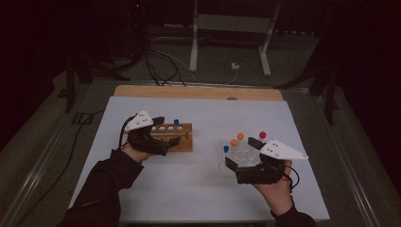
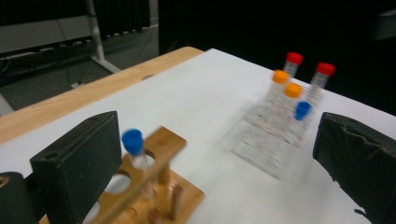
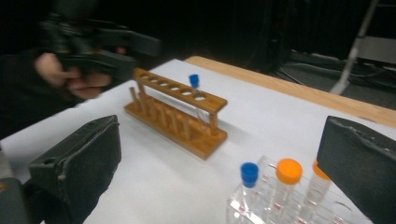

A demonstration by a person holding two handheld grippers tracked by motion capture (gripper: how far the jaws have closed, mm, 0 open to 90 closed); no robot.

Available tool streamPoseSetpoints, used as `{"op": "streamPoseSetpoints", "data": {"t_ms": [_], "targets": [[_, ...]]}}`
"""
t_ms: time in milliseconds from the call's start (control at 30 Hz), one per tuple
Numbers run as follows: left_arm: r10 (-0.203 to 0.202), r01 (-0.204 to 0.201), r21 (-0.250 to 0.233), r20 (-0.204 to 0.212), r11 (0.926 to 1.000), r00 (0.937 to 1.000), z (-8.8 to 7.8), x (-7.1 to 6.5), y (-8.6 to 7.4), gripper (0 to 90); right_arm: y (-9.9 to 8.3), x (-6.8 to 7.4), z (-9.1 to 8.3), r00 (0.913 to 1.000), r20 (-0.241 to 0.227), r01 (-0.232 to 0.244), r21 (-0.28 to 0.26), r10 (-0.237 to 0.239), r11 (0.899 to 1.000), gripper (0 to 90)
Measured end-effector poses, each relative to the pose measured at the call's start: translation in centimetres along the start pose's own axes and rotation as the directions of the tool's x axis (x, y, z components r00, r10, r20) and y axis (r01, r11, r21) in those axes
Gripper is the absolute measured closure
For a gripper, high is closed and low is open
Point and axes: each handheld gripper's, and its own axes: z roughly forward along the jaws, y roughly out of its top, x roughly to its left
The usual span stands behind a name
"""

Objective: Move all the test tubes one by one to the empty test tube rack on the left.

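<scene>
1. Blue-capped tube (image 1: 176, 122) stands upright in the wooden rack (image 1: 182, 143) at the left middle of the white table (image 1: 156, 189) in the high view, in one of the holes toward the rack's right end; the other holes that can be seen there look unfilled. The left gripper (image 1: 166, 131) hangs just over the rack's left part, jaws apart and nothing between them, apart from the tube. To the right, well apart from the wooden rack, a clear plastic rack (image 1: 241, 155) carries two orange-capped tubes (image 1: 237, 139), a red-capped tube (image 1: 262, 135) and a second blue-capped one (image 1: 226, 148). The right gripper (image 1: 242, 154) sits at the near edge of that clear rack with its jaws spread, clamping nothing.

2. In the left gripper view, the blue-capped tube (image 2: 133, 148) stands in the wooden rack (image 2: 159, 186) low between the two black jaws, closer to the left one but not pressed by either; the jaws stand wide apart. Farther off, the clear plastic rack (image 2: 266, 147) holds two red-capped tubes (image 2: 308, 70), two orange-capped tubes (image 2: 286, 83) and one blue-capped tube (image 2: 301, 112), all upright. The picture is blurred.

3. In the right gripper view, the wooden rack (image 3: 175, 114) stands across the table with the blue-capped tube (image 3: 194, 84) in a hole near its right end; the remaining holes look unfilled. The left gripper (image 3: 140, 53) hovers at the rack's far left end. Between the right gripper's wide-open jaws, at the bottom, the clear plastic rack (image 3: 261, 205) shows a blue-capped tube (image 3: 249, 175) and orange-capped tubes (image 3: 288, 172) standing in it, untouched by the jaws.
</scene>
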Motion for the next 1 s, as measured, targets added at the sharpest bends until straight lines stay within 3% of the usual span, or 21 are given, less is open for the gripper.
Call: {"op": "streamPoseSetpoints", "data": {"t_ms": [133, 200, 433, 533, 633, 767, 867, 1000], "targets": [[0.002, -0.002, 0.0, 0.011, 1.0, 0.9999, -1.2, -0.8, -0.9, 2.1, -0.8, -0.2, 1.0, 0.9999, 0.002, -0.013, 0.03, 0.013, 0.999, 0.0], [-0.005, 0.005, -0.015, 0.031, 0.9999, 0.9995, -1.8, -1.2, -1.4, 2.1, -1.3, -0.5, 1.4, 0.9998, 0.007, -0.02, 0.038, 0.02, 0.999, 7.2], [-0.002, 0.004, -0.03, 0.049, 0.9996, 0.9988, -3.4, -3.0, -3.3, 2.1, -2.6, -0.7, 2.7, 0.9988, 0.04, -0.032, 0.093, 0.029, 0.995, 8.1], [-0.007, 0.009, -0.023, 0.068, 0.9997, 0.9977, -3.7, -3.6, -3.9, 2.1, -3.1, -0.7, 3.0, 0.9988, 0.046, -0.023, 0.116, 0.018, 0.993, 14.7], [-0.005, 0.006, -0.006, 0.078, 1.0, 0.9969, -3.7, -4.1, -4.4, 2.1, -3.5, -1.0, 3.3, 0.9979, 0.054, -0.043, 0.14, 0.036, 0.989, 16.8], [-0.004, 0.003, 0.005, 0.087, 1.0, 0.9962, -3.7, -4.5, -5.0, 2.1, -4.2, -1.3, 3.8, 0.9962, 0.074, -0.058, 0.183, 0.045, 0.981, 26.2], [0.003, -0.005, 0.017, 0.09, 0.9998, 0.996, -3.5, -4.7, -5.3, 2.1, -4.8, -1.6, 4.2, 0.996, 0.088, -0.033, 0.228, 0.013, 0.973, 37.2], [0.005, -0.007, 0.02, 0.095, 0.9998, 0.9955, -3.4, -4.8, -5.5, 2.1, -5.4, -2.1, 4.7, 0.9965, 0.081, -0.042, 0.255, 0.022, 0.966, 47.5]]}}
